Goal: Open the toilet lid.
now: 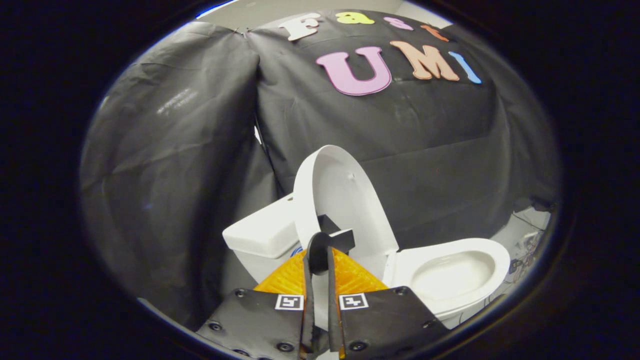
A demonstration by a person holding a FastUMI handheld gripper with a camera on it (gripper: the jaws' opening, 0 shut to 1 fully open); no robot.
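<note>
The white toilet lid (pixel 345 190) stands raised, almost upright, leaning back toward the white tank (pixel 265 232). To its right the bowl (pixel 452 272) lies uncovered, ringed by its seat. My gripper (pixel 320 250) is at the lid's lower left edge. Its two fingers are drawn close together, with a thin white strip of the lid's rim caught between them. The fingertips overlap the lid's inner face just above the hinge end.
Black cloth walls close in behind and to the left of the toilet. A strip of pale floor with some cables (pixel 530 240) shows at the right past the bowl.
</note>
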